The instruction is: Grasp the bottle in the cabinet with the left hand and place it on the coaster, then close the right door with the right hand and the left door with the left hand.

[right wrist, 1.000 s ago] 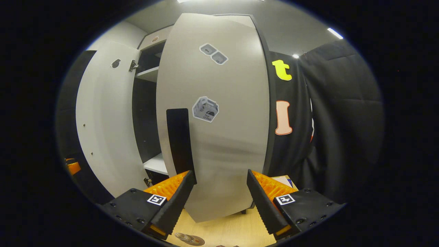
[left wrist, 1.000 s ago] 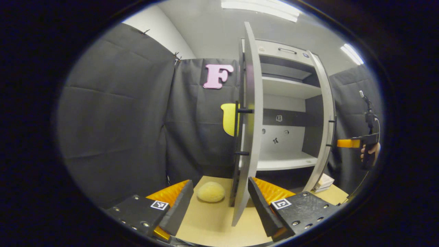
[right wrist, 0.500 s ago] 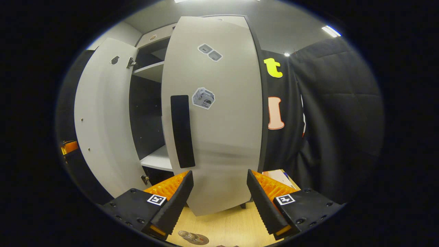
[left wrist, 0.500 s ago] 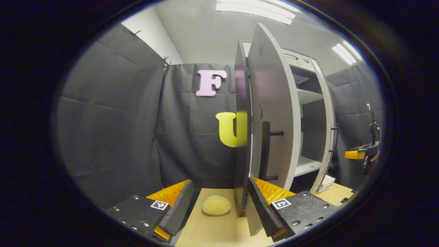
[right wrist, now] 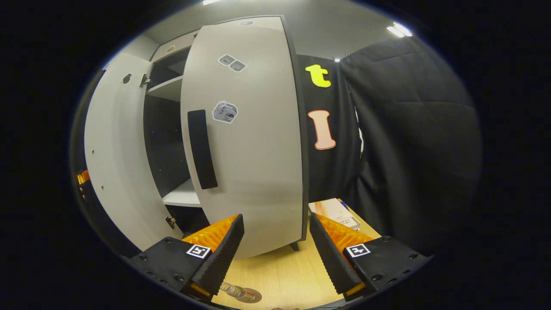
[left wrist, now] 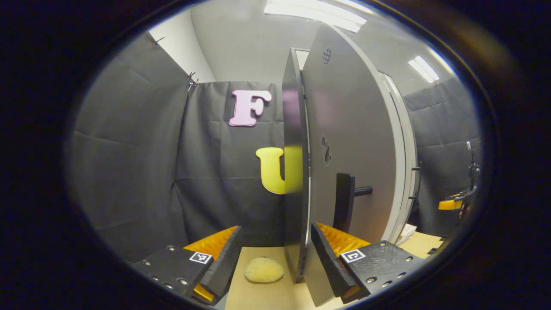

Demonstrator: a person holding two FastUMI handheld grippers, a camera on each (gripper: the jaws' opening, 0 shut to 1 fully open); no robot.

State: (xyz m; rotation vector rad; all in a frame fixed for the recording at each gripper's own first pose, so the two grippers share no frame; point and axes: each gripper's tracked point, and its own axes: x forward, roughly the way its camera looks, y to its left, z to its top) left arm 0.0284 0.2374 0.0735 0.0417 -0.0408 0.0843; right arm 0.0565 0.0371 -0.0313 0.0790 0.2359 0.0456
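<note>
Fingers of both grippers (left wrist: 275, 254) (right wrist: 276, 249) parted, empty; door-closing step under way: right door (right wrist: 245, 142) ajar, left door (left wrist: 348, 142) beside it needing a push shut.

Place: a recording booth set up indoors, staged like a bit of a home
Walls: black cloth (left wrist: 142, 172) hung in creased panels on all sides, clipped at the top
Ceiling: plain white with long strip lights (left wrist: 314, 10)
Furniture: a grey two-door cabinet (right wrist: 241, 142) with white shelves, standing on a light wooden tabletop (right wrist: 280, 280)
Props: a yellow sponge (left wrist: 264, 270) on the wood
</note>
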